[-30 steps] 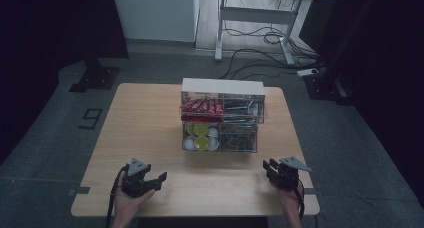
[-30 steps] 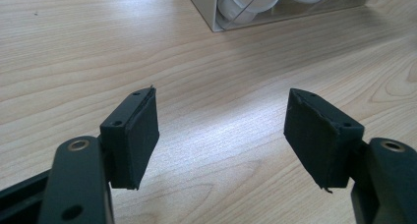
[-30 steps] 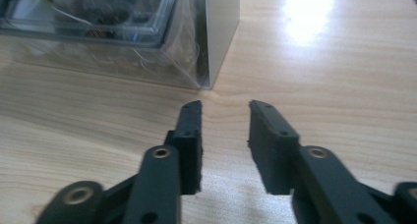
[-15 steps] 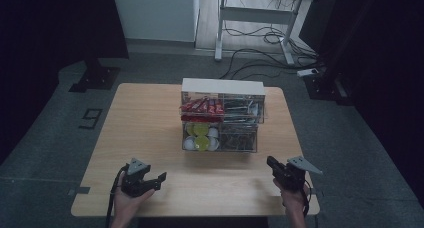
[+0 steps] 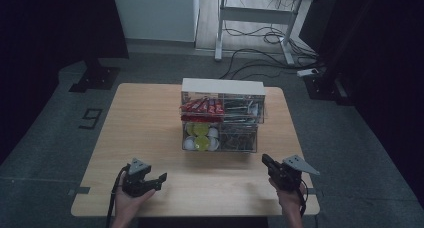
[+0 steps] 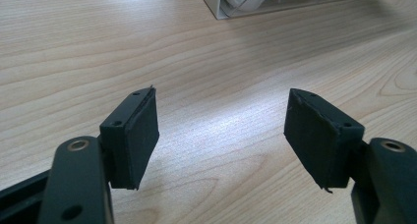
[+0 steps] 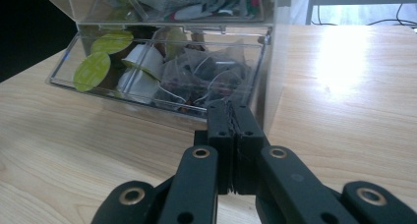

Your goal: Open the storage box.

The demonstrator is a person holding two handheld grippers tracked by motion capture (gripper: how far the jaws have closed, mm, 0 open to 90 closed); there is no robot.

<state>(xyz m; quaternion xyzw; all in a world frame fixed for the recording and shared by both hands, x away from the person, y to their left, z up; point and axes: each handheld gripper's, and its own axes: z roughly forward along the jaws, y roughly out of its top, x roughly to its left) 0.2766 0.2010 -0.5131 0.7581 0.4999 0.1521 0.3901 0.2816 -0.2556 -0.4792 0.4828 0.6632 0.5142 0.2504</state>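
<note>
A clear plastic box (image 5: 221, 117) with two levels stood in the middle of the wooden worktop (image 5: 140, 118). The top level held red packets (image 5: 201, 106) on one side and other packets beside them. The bottom level was a drawer (image 7: 162, 76), and it held little cups with green lids (image 7: 92, 70) and white cups (image 7: 142, 62) on one side, and dark tea bags (image 7: 206, 79) on the other.

The left gripper (image 5: 145, 180) was near the front edge of the worktop, well apart from the box. Its jaws were wide apart, with bare wood between them and nothing in them. A corner of the box (image 6: 246, 0) showed far ahead of it.

The right gripper (image 5: 280, 172) was near the front edge too, off to the right of the box. Its jaws were pressed together with nothing between them. They pointed at the tea bag side of the drawer, near it but not touching.
</note>
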